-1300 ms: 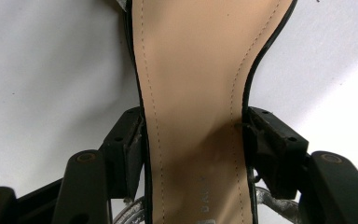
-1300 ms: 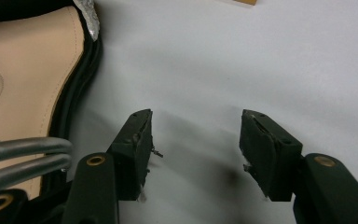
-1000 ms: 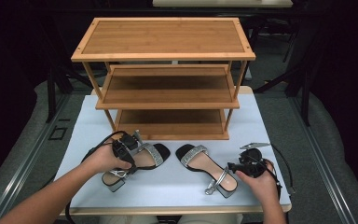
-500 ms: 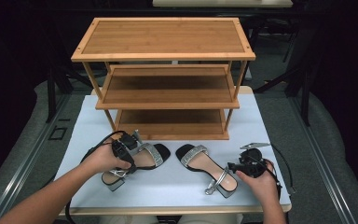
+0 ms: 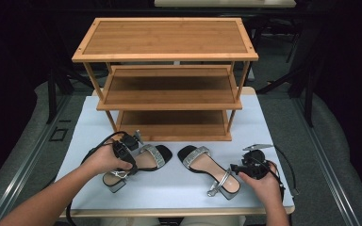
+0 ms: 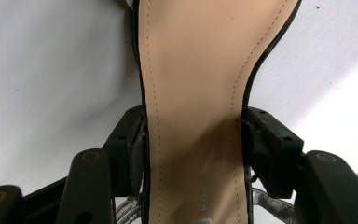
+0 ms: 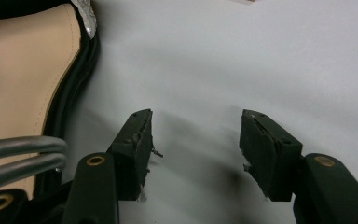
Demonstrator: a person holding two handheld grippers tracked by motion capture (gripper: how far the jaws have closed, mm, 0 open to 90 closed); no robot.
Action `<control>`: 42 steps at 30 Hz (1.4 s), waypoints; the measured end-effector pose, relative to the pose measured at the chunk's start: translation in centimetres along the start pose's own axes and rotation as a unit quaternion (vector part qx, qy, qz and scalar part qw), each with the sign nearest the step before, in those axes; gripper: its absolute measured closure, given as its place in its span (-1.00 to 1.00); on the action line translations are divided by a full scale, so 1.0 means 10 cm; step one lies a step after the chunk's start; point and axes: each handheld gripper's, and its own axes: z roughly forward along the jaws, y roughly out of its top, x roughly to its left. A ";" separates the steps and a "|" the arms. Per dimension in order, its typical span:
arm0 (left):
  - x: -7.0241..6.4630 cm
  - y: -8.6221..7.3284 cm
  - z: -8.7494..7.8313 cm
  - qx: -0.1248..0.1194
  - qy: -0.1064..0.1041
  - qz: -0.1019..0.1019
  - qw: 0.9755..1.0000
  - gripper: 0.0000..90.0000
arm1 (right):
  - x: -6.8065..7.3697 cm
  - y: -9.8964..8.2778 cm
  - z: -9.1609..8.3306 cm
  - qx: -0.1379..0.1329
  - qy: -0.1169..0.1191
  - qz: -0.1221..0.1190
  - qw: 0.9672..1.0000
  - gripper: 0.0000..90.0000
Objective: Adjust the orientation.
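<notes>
The left gripper (image 5: 122, 157) sits over the heel end of the left sandal (image 5: 139, 162), and its jaws are spread wide with the sole running straight up between them. In the left gripper view the two black pads stand right against the dark edges of the tan insole (image 6: 196, 93), one on each side of the narrow waist of the left sandal; they look to be touching the rim, so the jaws are clamped across the sole rather than standing free of it. The silver ankle strap shows just below the pads, near the gripper's body.

The right gripper (image 5: 238, 168) is spread about as wide, but nothing lies between its jaws. In the right gripper view only the white table cover (image 7: 261, 60) shows between the pads, which hover just above it or rest on it; I cannot tell which. The right sandal (image 5: 209, 167) lies just beside this gripper, off to the side of one jaw, with its tan insole (image 7: 28, 84) and black edge close to that pad but apart from it. The silver strap (image 7: 18, 158) curves past near the gripper's base.

Beyond both grippers, farther across the table, stands the wooden shoe rack (image 5: 167, 80).
</notes>
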 end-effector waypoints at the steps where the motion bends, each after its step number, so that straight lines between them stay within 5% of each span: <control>1: 0.00 0.00 0.00 -0.002 -0.001 -0.002 1.000 -0.04 | 0.00 0.00 0.00 0.000 0.000 0.000 1.000 -0.02; 20: 0.08 0.03 -0.13 -0.015 -0.002 -0.015 1.000 -0.04 | 0.00 0.00 0.01 0.002 0.000 0.001 1.000 -0.02; 28: 0.15 0.10 -0.15 -0.036 0.003 -0.050 0.998 -0.04 | 0.00 -0.01 0.01 0.002 0.000 0.002 1.000 -0.03; 42: 0.35 0.24 -0.14 -0.043 0.017 -0.082 0.996 -0.04 | -0.01 -0.01 0.03 0.001 0.001 0.002 1.000 -0.03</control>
